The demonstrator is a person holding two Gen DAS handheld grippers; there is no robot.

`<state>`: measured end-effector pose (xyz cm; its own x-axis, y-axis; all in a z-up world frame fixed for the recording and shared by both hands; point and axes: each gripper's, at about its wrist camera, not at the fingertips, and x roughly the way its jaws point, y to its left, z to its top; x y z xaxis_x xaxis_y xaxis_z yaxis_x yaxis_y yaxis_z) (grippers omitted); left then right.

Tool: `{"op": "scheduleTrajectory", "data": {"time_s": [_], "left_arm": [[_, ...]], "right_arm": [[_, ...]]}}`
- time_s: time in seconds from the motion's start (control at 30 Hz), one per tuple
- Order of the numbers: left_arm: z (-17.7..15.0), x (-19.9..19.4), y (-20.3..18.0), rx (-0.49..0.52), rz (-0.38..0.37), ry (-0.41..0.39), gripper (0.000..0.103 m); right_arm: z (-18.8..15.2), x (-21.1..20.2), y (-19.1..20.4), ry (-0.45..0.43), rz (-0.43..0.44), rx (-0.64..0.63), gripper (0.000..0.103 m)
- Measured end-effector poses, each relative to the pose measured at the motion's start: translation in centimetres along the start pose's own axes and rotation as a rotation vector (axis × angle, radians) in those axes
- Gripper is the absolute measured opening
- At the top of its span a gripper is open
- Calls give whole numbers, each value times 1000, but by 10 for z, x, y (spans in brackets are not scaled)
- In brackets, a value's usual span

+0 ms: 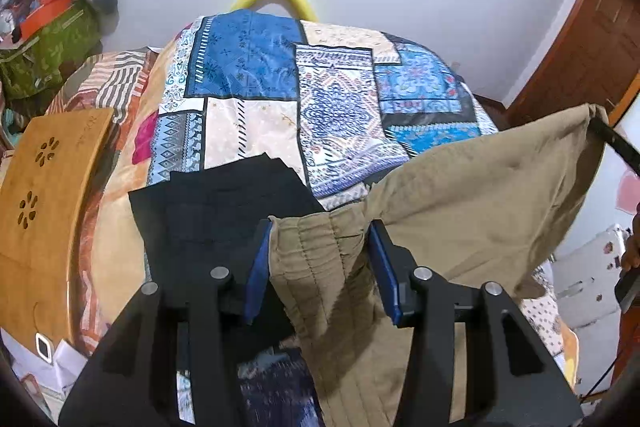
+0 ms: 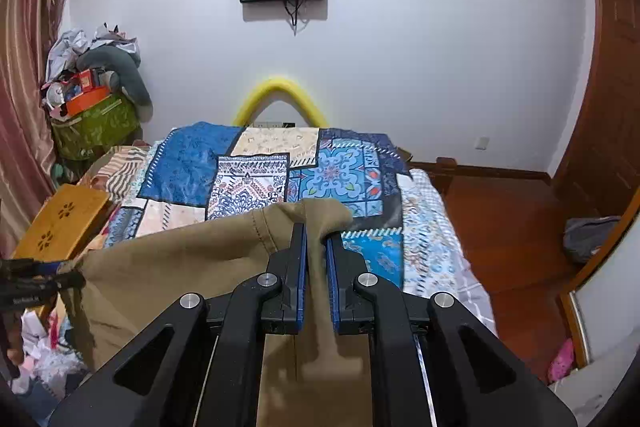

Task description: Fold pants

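Khaki pants (image 1: 460, 195) hang stretched in the air between my two grippers, above the near end of the bed. My left gripper (image 1: 320, 231) has the elastic waistband bunched between its blue pads (image 1: 256, 267), with the jaws standing fairly wide. My right gripper (image 2: 316, 231) is shut on the other end of the khaki pants (image 2: 180, 267), and cloth folds over its fingertips. The right gripper also shows at the far right of the left wrist view (image 1: 600, 125). The pants' lower part hangs out of sight below both grippers.
A folded black garment (image 1: 224, 203) lies on the patchwork bedspread (image 1: 340, 99) just beyond my left gripper. A wooden lap table (image 1: 44, 195) sits at the bed's left side. A cluttered pile (image 2: 92, 99) stands at the back left. Wooden floor (image 2: 500, 227) lies to the right.
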<state>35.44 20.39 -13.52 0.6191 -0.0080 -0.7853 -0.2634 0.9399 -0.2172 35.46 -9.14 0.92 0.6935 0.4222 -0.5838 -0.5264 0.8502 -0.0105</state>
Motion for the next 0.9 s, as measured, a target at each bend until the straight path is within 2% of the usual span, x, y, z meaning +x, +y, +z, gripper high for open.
{"op": "scheduleTrajectory", "data": {"time_s": [0.2,0.5,0.6,0.77,0.9], "left_arm": [[-29,-35,-20,63,-7,-18,47],[-83,-71,-48,186,34,-45,47],[-103,-76,-54,223,46,-46,47],[-136,-79,-57,246,0,-25,46],[-159,-77,-57,271,0,5,46]], "right_arm": [[-34,-38,-7,11,-6,12,8],[-85,-82,-15,37,7,64,8],[-107,-95,-16,57,2,68,8],[-145,-105,-14,102,6,68,8],[-174,-109,-13,148,14,77,8]]}}
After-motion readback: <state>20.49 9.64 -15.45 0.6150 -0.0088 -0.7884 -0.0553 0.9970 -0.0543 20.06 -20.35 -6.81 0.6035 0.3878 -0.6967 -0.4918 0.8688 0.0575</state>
